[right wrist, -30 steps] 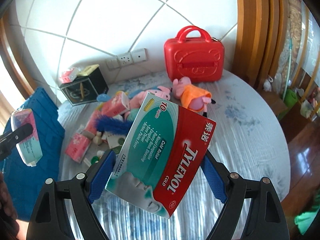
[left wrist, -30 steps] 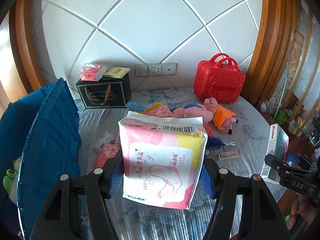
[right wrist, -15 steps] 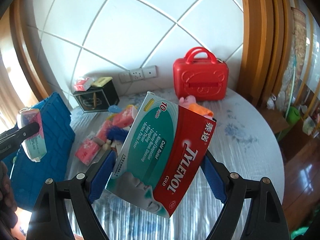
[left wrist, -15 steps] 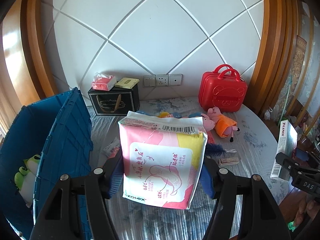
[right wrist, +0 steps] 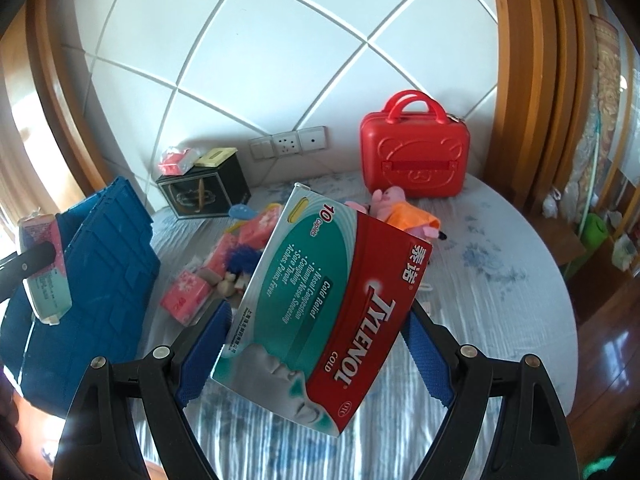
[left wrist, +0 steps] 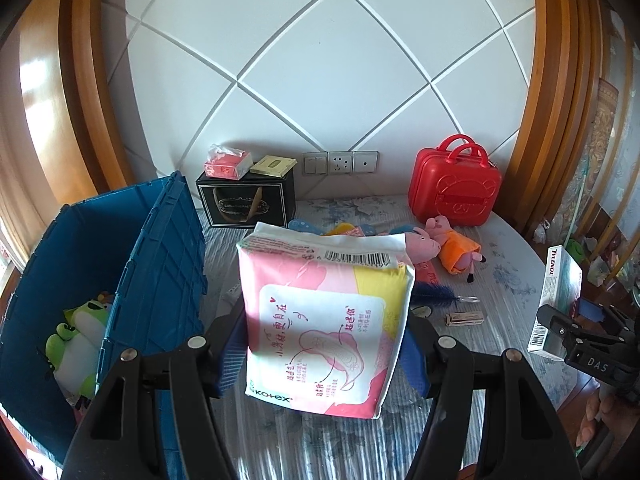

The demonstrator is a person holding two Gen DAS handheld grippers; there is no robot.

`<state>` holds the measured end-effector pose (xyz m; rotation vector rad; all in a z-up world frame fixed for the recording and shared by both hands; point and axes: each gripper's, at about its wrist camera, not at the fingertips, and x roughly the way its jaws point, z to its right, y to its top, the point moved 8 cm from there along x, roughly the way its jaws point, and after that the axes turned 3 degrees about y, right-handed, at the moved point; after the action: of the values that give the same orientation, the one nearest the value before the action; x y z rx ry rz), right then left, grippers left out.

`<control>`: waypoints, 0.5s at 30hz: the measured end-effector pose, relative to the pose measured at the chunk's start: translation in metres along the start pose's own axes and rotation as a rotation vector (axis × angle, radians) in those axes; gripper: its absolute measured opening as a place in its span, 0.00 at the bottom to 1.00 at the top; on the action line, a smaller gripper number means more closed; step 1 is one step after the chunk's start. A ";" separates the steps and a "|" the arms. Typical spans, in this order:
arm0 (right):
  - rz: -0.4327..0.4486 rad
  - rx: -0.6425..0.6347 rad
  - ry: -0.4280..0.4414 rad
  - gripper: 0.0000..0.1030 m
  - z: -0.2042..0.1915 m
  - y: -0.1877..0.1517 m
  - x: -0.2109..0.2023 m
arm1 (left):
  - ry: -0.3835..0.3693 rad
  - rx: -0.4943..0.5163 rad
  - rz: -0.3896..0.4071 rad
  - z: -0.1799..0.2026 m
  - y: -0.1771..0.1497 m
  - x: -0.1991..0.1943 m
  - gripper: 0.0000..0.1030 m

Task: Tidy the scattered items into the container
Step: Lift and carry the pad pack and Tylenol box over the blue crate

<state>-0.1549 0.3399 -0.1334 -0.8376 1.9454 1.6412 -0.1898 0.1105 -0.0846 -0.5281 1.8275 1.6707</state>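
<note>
Left hand-held gripper [left wrist: 324, 354] clamps pink pad pack [left wrist: 320, 320] beside blue crate [left wrist: 160, 272]; right hand-held gripper [right wrist: 316, 356] clamps Tylenol box [right wrist: 320, 304]

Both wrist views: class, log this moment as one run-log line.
left gripper: shut on pad pack | right gripper: shut on medicine box | blue crate: open, green toy inside

Medicine box [right wrist: 320, 312] reading "TYLENOL COLD", "10 Caplets", "Cold Relief", "Nasal Congestion", "Runny Nose Sneezing", "Sore Throat", pink pad pack [left wrist: 324, 328] showing "Kotex" and a barcode, right gripper [left wrist: 576, 332] body bearing "DAS"
</note>
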 end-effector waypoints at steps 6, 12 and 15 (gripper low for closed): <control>0.017 0.004 -0.007 0.83 -0.035 0.003 -0.005 | -0.017 -0.006 0.024 -0.036 0.007 -0.009 0.62; 0.036 -0.005 -0.011 0.83 -0.085 0.010 -0.007 | -0.028 -0.004 0.055 -0.083 0.019 -0.016 0.62; 0.042 -0.014 -0.007 0.83 -0.113 0.015 -0.005 | -0.033 -0.011 0.068 -0.110 0.025 -0.019 0.62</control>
<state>-0.1578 0.2308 -0.0987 -0.8003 1.9618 1.6818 -0.2097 0.0035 -0.0507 -0.4451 1.8322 1.7257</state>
